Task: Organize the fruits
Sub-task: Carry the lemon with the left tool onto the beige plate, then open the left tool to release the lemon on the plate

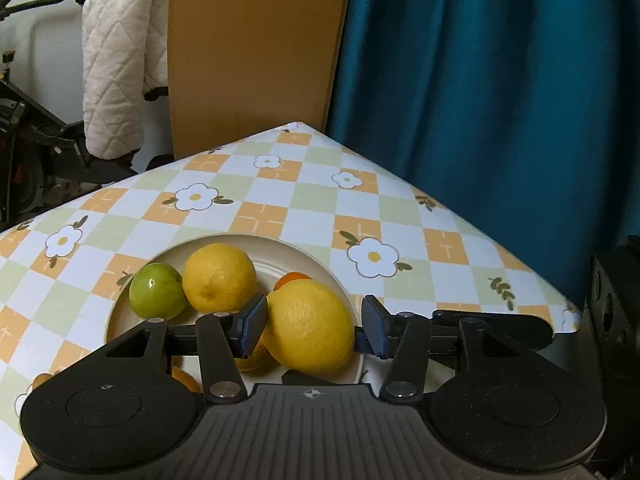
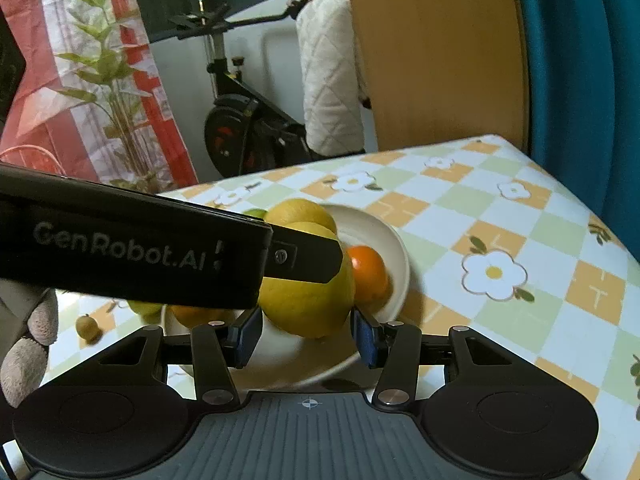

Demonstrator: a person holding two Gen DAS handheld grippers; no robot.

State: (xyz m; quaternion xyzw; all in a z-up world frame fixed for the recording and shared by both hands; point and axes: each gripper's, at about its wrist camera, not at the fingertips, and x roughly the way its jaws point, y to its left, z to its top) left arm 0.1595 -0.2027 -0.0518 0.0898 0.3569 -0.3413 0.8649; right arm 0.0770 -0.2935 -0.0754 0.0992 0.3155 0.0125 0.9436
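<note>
1. Step in hand, as I read it: you're at the plate [image 1: 316,252] on the table [image 1: 400,208] w/ both tools, working the big front lemon [image 1: 310,326]. Whether you're picking it or have just set it down, I can't tell.
2. Left hand-held gripper [image 1: 314,326]: jaws spread, one on each side of that lemon. The left pad looks to be at or touching the skin; the right pad stands just beside it w/ a small gap. So it's bracketing, not pinching.
3. Right hand-held gripper [image 2: 306,336]: jaws spread too, no fruit clamped. The lemon sits just ahead of its pads in the right wrist view, w/ the left tool's black body crossing above it.
4. Where the fruit is: all in or on the plate. A second lemon [image 1: 219,278] sits behind; a green fruit [image 1: 157,297] touches it on the left; an orange [image 2: 368,274] lies behind-right of the front lemon. More orange fruit sits low near the plate's front, mostly hidden.
5. Next move calls for: decide which tool takes the lemon, since both crowd it. If left, close evenly on the widest part & lift straight up.
6. Risk, imo: the lemon is round and leans on its neighbours, so an off-centre squeeze could roll it or nudge the orange off the rim.
</note>
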